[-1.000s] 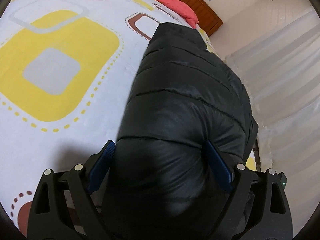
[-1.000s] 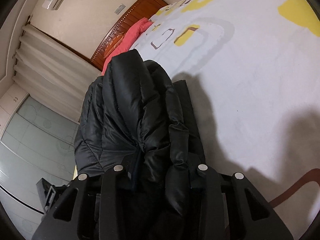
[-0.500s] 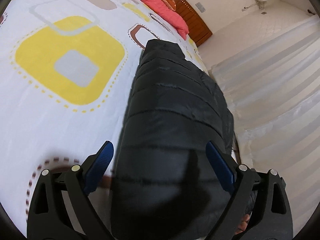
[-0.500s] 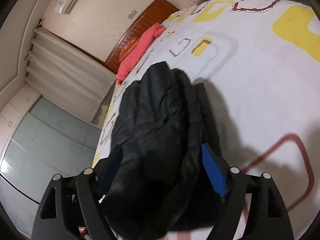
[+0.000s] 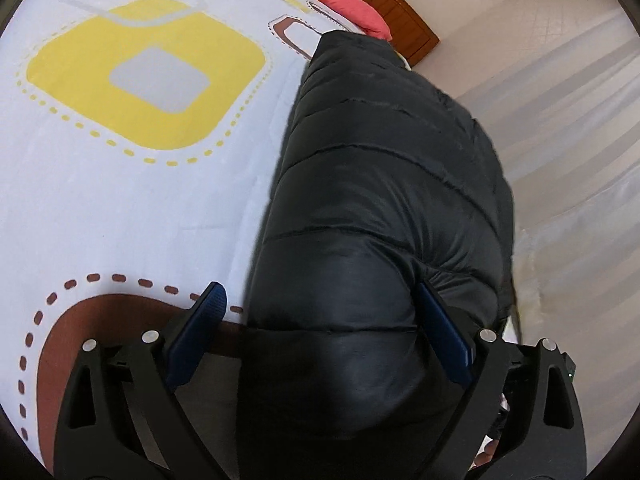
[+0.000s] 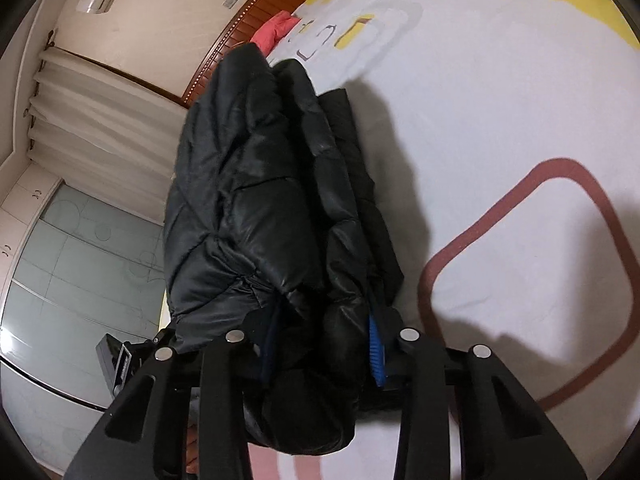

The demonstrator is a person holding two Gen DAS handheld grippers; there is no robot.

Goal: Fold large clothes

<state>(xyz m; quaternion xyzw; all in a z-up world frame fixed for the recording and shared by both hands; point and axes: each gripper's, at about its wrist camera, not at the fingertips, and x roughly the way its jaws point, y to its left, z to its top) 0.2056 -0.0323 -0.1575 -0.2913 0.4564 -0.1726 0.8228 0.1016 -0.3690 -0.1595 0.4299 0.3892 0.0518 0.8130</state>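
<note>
Well, no writing shows; right gripper, jaws just closing, pinches the jacket; left gripper gapes wide around it.

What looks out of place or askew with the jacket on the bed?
The jacket is a lumpy, uneven bundle at the bed's edge, its folds misaligned where the right gripper pinches it. No damage shows.

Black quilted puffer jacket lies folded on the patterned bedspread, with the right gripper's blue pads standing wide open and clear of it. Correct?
Not quite. The black quilted puffer jacket does lie on the patterned bedspread, but the right gripper has just closed: its blue pads pinch a fold of the jacket, as the right wrist view shows.
</note>
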